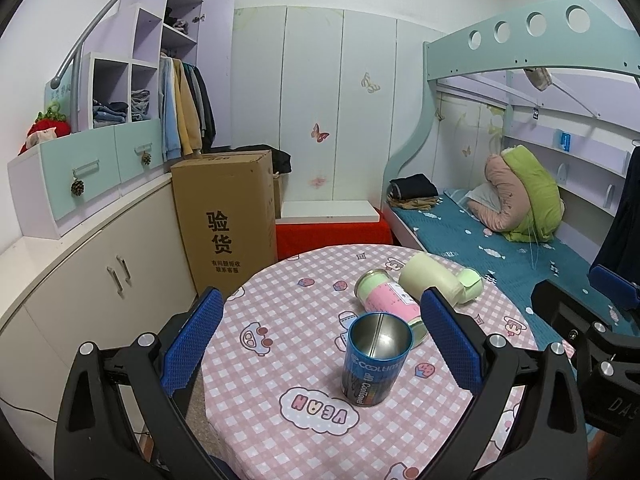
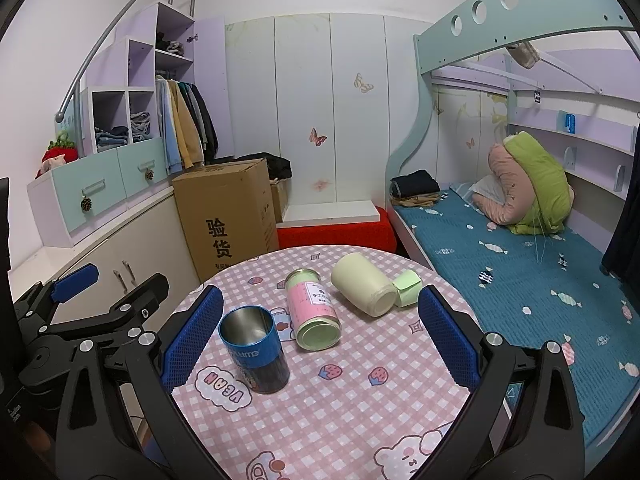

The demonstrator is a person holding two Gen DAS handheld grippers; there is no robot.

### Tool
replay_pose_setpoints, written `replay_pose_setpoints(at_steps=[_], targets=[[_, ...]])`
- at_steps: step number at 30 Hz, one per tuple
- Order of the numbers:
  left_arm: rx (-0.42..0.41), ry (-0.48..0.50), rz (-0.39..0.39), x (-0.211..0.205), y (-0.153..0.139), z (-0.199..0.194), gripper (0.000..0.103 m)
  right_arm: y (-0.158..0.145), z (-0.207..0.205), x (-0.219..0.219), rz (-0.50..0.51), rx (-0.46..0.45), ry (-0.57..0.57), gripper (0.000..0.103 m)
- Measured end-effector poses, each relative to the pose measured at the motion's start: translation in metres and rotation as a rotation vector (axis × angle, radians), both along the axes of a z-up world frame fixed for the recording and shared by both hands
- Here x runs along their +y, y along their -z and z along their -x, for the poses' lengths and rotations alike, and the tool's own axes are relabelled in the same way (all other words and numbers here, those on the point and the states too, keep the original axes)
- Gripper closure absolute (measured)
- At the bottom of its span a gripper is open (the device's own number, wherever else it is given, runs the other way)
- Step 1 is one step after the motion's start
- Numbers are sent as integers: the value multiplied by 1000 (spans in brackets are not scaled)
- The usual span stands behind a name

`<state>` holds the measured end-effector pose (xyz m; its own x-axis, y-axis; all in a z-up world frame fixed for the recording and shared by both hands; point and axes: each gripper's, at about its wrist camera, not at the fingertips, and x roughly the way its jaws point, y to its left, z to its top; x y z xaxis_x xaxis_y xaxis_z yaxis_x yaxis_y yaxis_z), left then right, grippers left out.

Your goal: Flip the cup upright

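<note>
A blue metal cup (image 1: 376, 358) stands upright, mouth up, on the round table with a pink checked cloth (image 1: 280, 320). It also shows in the right wrist view (image 2: 255, 348). My left gripper (image 1: 320, 344) is open and empty, its blue pads wide on either side of the cup and a little nearer than it. My right gripper (image 2: 320, 344) is open and empty above the table, with the cup beside its left pad (image 2: 192, 340). The right gripper's body shows at the right edge of the left wrist view (image 1: 592, 332).
A pink and green can (image 2: 314, 308) lies on its side behind the cup. A cream cup (image 2: 364, 288) lies on its side further back, next to a small green box (image 2: 407, 286). A cardboard box (image 1: 232, 220) and cabinets stand left. A bed (image 2: 520, 264) is right.
</note>
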<state>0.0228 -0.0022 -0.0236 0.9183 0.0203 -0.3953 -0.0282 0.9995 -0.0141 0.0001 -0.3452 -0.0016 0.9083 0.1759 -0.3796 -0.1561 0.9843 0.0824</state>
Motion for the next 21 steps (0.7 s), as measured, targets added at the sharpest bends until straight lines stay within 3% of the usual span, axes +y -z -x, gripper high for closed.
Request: replay_pose_setpoints(at_steps=[21], targets=[[-6,1,-3,-1,-2,3,8,-1,-1,1,0,-3,3,5]])
